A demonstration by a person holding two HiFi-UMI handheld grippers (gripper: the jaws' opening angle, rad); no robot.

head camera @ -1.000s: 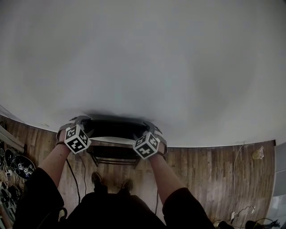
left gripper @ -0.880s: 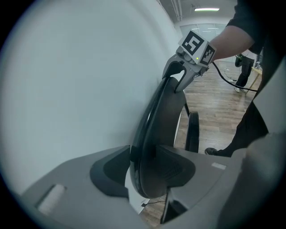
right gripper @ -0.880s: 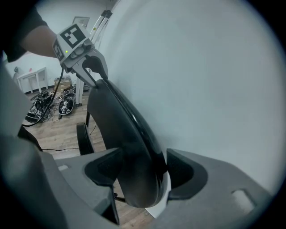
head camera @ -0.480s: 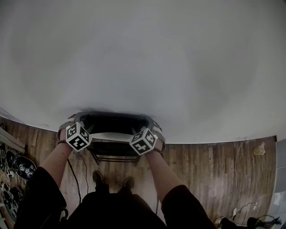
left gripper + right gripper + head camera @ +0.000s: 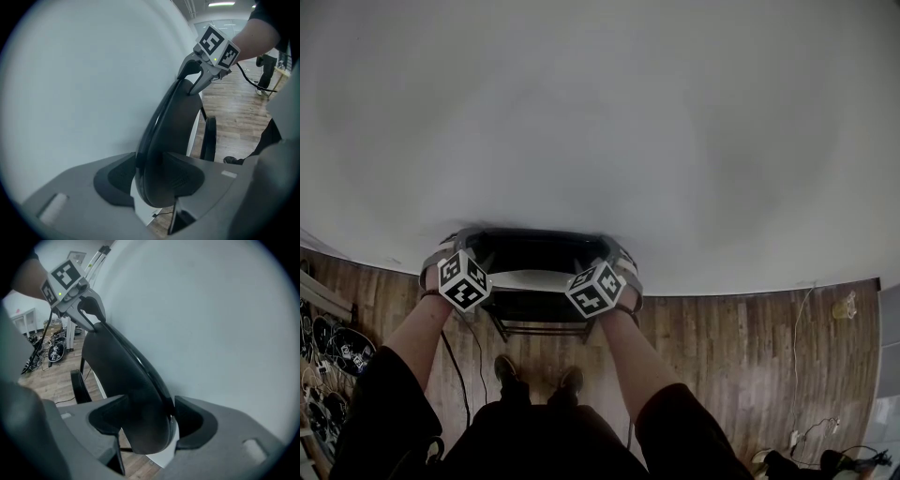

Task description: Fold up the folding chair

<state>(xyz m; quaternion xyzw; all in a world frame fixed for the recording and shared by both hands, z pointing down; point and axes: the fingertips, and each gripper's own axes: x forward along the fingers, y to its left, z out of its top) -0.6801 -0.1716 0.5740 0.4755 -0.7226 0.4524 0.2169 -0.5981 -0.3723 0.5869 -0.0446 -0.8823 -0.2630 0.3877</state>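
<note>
Now, left gripper (image 5: pixel 152 183): jaws, just tightened, pinch chair backrest's (image 5: pixel 174 123) left end
right gripper (image 5: pixel 149 420): jaws pinch its right end

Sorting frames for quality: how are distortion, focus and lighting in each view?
Head view: fisheye bows the wood floor edge into an arc, white wall flatly lit. Both gripper views: dark round vignette, near jaws soft, black chair backrest shows almost no detail.
</note>
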